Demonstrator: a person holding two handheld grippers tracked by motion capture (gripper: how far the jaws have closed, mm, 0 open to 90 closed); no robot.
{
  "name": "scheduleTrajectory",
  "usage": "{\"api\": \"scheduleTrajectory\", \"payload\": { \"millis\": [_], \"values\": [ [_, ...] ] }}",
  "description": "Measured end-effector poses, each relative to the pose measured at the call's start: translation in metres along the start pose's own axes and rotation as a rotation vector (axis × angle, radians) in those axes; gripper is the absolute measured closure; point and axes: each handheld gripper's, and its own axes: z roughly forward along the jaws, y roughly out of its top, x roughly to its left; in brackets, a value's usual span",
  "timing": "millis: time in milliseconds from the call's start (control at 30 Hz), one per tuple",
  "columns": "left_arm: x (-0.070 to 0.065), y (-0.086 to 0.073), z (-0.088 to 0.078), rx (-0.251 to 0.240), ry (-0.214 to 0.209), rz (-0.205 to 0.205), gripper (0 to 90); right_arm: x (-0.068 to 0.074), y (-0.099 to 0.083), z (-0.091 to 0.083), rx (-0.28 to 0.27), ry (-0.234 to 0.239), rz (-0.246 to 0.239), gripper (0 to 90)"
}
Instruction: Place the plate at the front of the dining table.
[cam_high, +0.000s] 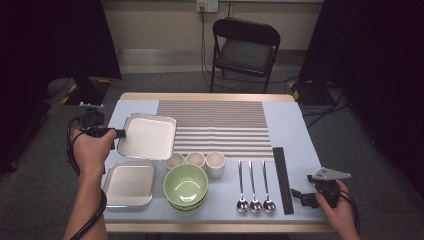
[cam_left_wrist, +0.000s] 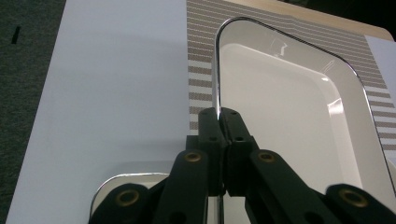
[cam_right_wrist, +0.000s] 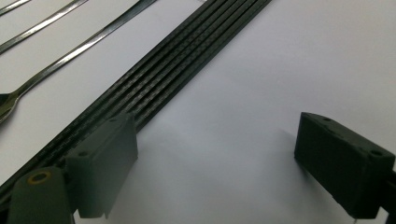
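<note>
We find open mat (cam_high: 285, 127) at two o'clock; cups (cam_high: 196, 160) and bowls (cam_high: 185, 186) crowd six o'clock.

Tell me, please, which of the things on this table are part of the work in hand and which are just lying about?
In the work:
- upper tray, tilted, its rim clamped by the left gripper
- lower tray, right beneath it

Lying about:
- green bowls
- three small cups
- three spoons
- black strip
- striped mat
- right gripper, open and empty

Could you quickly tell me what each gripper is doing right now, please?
Left gripper: closed on the rim of the upper tray.
Right gripper: open, holding nothing, over the table.
</note>
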Motion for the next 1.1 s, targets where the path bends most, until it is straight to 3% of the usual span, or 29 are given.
{"api": "scheduleTrajectory", "payload": {
  "millis": [767,1100],
  "values": [
    [-0.024,0.018,0.023,0.000,-0.019,0.025,88.7,0.000,0.000,0.000,-0.003,-0.001,-0.001,12.3],
    [-0.032,0.021,0.032,-0.011,-0.035,0.014,88.7,0.000,0.000,0.000,-0.005,0.000,-0.001,12.3]
  ]
}}
